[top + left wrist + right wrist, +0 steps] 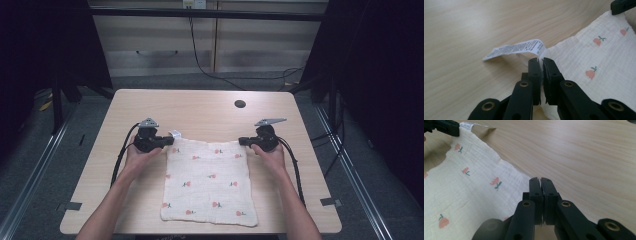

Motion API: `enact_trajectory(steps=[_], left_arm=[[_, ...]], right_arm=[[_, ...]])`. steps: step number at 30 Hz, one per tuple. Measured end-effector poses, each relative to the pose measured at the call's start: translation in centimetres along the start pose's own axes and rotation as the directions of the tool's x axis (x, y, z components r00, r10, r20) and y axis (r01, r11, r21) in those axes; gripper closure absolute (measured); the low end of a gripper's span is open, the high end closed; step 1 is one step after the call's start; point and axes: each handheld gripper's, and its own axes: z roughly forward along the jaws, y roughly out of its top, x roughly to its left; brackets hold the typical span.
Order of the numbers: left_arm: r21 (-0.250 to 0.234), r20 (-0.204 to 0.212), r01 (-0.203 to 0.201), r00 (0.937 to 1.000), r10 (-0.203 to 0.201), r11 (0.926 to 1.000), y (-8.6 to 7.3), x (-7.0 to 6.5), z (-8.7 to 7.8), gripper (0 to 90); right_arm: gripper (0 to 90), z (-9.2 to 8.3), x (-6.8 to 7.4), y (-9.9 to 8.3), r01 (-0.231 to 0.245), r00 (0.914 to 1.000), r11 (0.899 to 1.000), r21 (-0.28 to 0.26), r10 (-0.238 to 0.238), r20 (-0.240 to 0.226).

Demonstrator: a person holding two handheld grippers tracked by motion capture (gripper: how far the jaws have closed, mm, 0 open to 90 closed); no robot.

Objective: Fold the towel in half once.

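Note:
A cream cloth (207,182) printed with small red fruits lies flat on the wooden table (200,107). My left gripper (170,141) is shut on its far left corner, beside a white care label (176,134). In the left gripper view the jaws (541,60) pinch the cloth (594,57) edge, and the label (516,48) curls off to the left. My right gripper (242,141) is shut on the far right corner. In the right gripper view its jaws (540,179) press together on the cloth (469,185) edge, with the left gripper (445,127) far off.
A dark round hole (240,104) sits in the tabletop behind the right gripper. Bare wood stretches behind the cloth. A cabinet (210,45) with a hanging cable stands beyond the table. Dark curtains flank both sides.

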Motion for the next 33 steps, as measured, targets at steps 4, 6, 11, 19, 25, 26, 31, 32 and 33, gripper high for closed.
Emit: enact_trajectory(steps=[4, 6, 11, 19, 25, 26, 31, 32, 33], left_arm=[[-0.036, 0.002, 0.003, 1.0000, -0.003, 0.9993, 0.6, 0.0, -0.8, 85.4], [-0.047, 0.004, 0.006, 1.0000, -0.006, 0.9989, 0.8, 0.0, -1.1, 85.4], [-0.075, 0.028, 0.006, 0.9996, -0.004, 0.9971, 1.3, 0.0, -2.1, 85.4], [-0.119, 0.035, 0.004, 0.9994, 0.000, 0.9929, 2.1, -0.1, -3.2, 85.5], [-0.158, 0.040, -0.003, 0.9991, 0.010, 0.9875, 3.1, -0.3, -4.0, 85.5], [-0.161, 0.039, -0.005, 0.9992, 0.011, 0.9869, 3.2, -0.2, -4.1, 85.4], [-0.167, 0.031, -0.004, 0.9995, 0.009, 0.9859, 3.3, -0.2, -4.3, 85.5], [-0.166, 0.031, -0.007, 0.9994, 0.012, 0.9861, 3.4, -0.3, -4.3, 85.5], [-0.165, 0.026, -0.009, 0.9996, 0.014, 0.9862, 3.4, -0.4, -4.4, 85.4]], right_arm=[[88.3, -0.6, 0.3, 0.5, 0.017, 0.9999, 1.000, -0.006, -0.017, 0.003], [88.3, -0.9, 0.3, 0.8, 0.025, 0.9997, 1.000, -0.010, -0.025, 0.007], [88.3, -1.9, 0.3, 1.6, 0.037, 0.9992, 0.999, -0.029, -0.037, 0.012], [88.4, -2.8, 0.7, 2.6, 0.056, 0.9984, 0.998, -0.036, -0.056, 0.014], [88.2, -3.1, 0.8, 3.6, 0.083, 0.9966, 0.996, -0.045, -0.083, 0.003], [88.2, -3.1, 0.7, 3.7, 0.081, 0.9967, 0.996, -0.044, -0.081, 0.003], [88.3, -3.2, 0.7, 4.2, 0.085, 0.9963, 0.995, -0.054, -0.085, -0.005], [88.3, -3.3, 0.8, 4.2, 0.088, 0.9960, 0.994, -0.056, -0.089, -0.003], [88.3, -3.3, 0.8, 4.2, 0.092, 0.9957, 0.994, -0.055, -0.093, -0.004]])
